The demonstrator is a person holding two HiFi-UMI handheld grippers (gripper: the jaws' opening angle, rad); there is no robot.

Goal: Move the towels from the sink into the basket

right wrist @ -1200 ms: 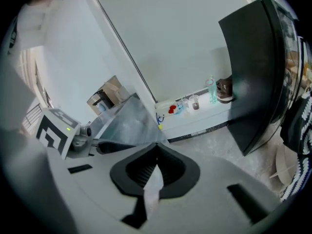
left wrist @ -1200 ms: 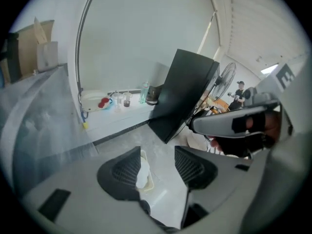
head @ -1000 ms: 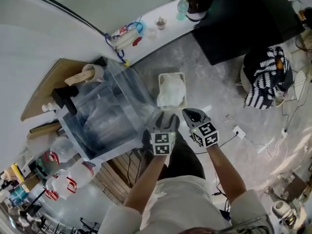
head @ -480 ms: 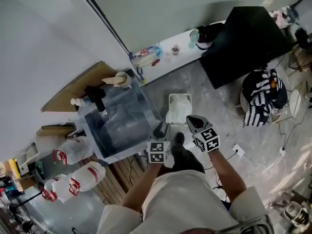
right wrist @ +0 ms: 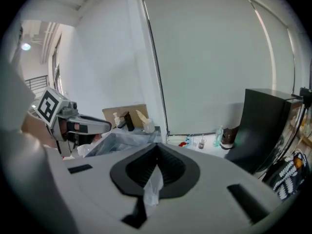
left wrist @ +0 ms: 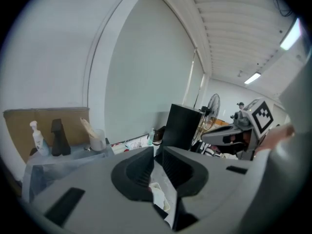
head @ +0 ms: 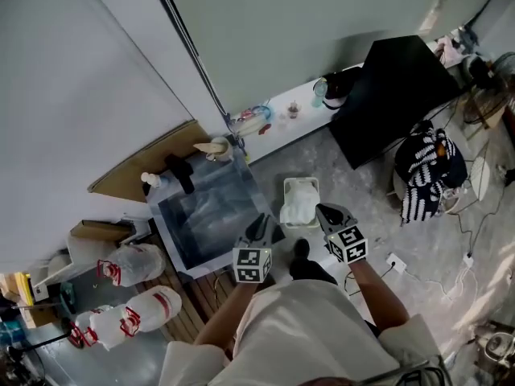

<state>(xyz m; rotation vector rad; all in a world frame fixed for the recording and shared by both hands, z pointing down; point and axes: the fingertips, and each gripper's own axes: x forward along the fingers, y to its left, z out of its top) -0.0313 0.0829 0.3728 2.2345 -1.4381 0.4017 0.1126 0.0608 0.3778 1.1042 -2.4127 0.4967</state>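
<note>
White towels [head: 298, 209] lay in the basket [head: 302, 182], the sink [head: 201, 223] seemingly empty, left gripper [head: 259, 223] just closing on nothing, right gripper [head: 327, 211] pressed together.

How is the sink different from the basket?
The sink is big and dark, with a black tap at its back edge; the basket is small and white. The basket holds white towels; I can see none in the sink. Both are boxy and open on top.
</note>
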